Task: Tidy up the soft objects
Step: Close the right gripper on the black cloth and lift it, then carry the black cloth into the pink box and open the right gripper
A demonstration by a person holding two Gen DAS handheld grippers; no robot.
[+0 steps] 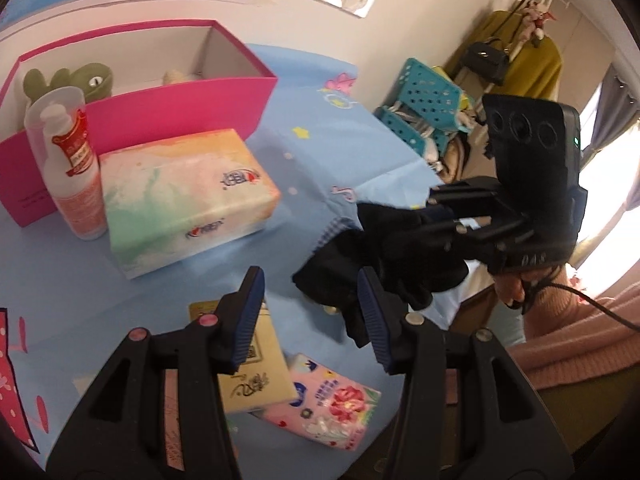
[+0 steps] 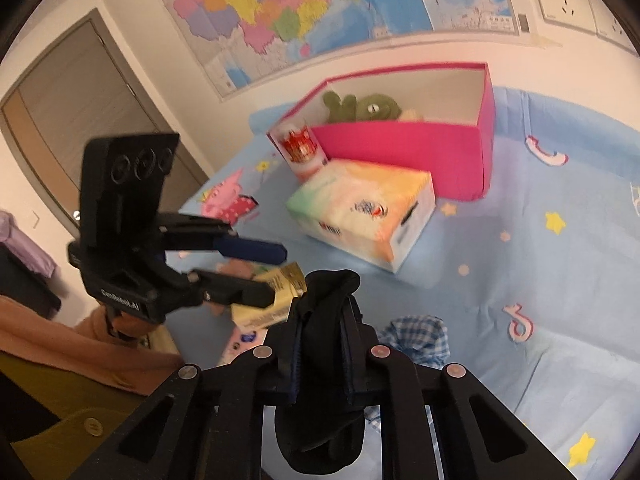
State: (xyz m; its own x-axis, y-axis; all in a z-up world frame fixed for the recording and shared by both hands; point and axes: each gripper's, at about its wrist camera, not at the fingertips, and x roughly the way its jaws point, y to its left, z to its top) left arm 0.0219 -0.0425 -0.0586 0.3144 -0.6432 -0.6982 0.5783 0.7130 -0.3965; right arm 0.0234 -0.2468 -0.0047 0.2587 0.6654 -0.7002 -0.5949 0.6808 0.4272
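You are working over a bed in a blue cartoon sheet; lying on it are a pink box, a bottle, a tissue box, two tissue packs and a checked cloth.

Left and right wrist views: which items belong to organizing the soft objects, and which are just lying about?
Job:
black cloth, clamped in the right gripper
pink box
green plush toy inside it
checked cloth
left gripper, open

Lying about:
tissue box
lotion bottle
tissue packs
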